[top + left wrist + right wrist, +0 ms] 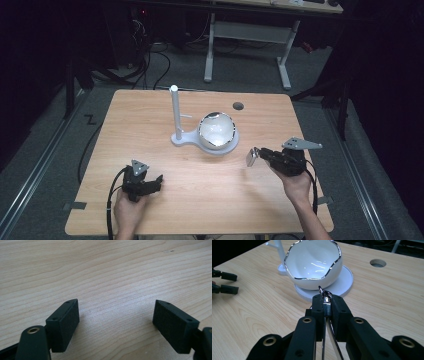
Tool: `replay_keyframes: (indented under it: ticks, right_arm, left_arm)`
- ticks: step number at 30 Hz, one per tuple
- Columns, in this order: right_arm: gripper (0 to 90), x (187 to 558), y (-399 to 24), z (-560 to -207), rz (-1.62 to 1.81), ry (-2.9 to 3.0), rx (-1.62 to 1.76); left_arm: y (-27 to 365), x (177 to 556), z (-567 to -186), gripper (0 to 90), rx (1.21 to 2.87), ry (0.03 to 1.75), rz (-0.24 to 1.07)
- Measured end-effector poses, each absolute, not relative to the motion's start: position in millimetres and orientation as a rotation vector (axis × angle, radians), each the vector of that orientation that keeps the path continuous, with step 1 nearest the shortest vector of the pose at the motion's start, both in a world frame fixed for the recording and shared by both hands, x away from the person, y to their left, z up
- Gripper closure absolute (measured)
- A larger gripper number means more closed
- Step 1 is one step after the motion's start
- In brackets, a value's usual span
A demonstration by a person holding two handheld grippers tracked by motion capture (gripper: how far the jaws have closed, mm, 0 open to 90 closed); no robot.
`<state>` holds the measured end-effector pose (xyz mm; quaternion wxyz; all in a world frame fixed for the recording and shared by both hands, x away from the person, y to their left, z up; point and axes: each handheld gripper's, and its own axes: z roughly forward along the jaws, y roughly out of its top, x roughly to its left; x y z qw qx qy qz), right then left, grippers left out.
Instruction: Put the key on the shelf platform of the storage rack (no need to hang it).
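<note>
Here the left claw (159, 181) rests at seven o'clock on the desk (150, 110), jaws wide and empty, likely waiting its turn. At the centre a white stand (176, 131) carries the eggshell bowl (216, 131). At four o'clock the right claw (327, 305) is clamped on a small metal clip (326, 307), aimed toward the bowl, probably for hanging.

A lab or test room, staged for recording. Bare wooden table (150, 210) with a round cable hole (238, 106), set on grey carpet (45, 145) between floor rails (30, 185). Black cables (150, 65) heaped beneath dark equipment at the back, one small red light (143, 11) glowing. Beyond, a white-legged workbench (250, 35). Black surroundings on either side, light falling on the tabletop alone.
</note>
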<state>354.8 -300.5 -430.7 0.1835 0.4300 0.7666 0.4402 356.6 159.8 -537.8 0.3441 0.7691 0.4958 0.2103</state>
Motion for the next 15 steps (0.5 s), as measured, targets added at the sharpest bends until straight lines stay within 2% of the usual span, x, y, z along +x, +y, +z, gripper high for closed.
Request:
replay_keyframes:
  ticks: [15]
  right_arm:
    - [82.2,373.1,-279.8,-408.6,1.293,2.196,1.142]
  left_arm:
    - [159.7,356.6,-537.9,21.6,1.997,1.288,0.547]
